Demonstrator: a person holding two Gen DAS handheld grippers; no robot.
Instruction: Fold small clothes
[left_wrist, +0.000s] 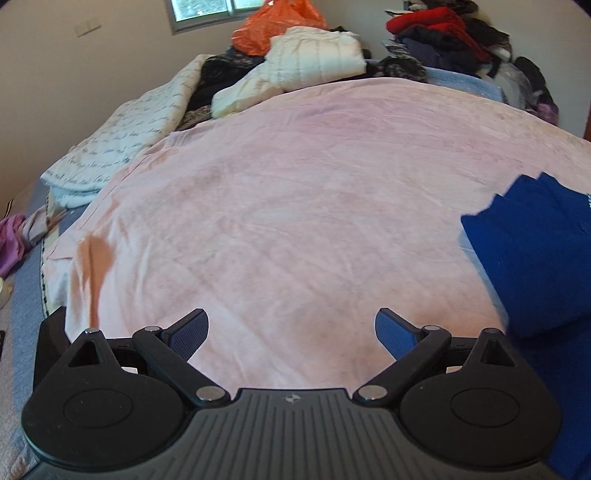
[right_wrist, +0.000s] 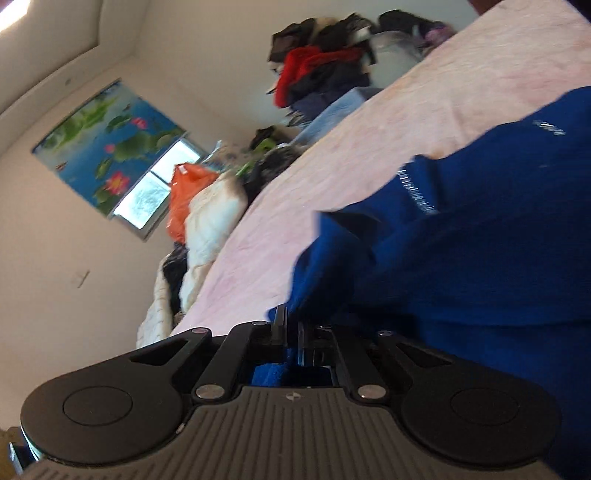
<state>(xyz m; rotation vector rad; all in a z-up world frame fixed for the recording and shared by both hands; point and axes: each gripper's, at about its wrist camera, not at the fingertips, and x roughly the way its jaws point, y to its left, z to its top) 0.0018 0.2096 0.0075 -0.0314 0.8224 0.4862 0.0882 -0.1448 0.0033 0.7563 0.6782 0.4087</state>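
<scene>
A dark blue garment (left_wrist: 535, 251) lies at the right side of the pink blanket (left_wrist: 295, 203) on the bed. My left gripper (left_wrist: 291, 332) is open and empty, low over the blanket, left of the garment and apart from it. In the right wrist view, tilted sideways, my right gripper (right_wrist: 291, 332) is shut on an edge of the blue garment (right_wrist: 461, 240), whose cloth bunches up over the fingers and hides the fingertips. A small white label (right_wrist: 417, 192) shows on the garment.
Piled clothes and bedding lie at the bed's far end: an orange bag (left_wrist: 273, 26), white quilted bedding (left_wrist: 303, 62), red and dark clothes (left_wrist: 443, 33). A white printed quilt (left_wrist: 122, 140) lies along the left edge. A window (right_wrist: 147, 195) is beyond.
</scene>
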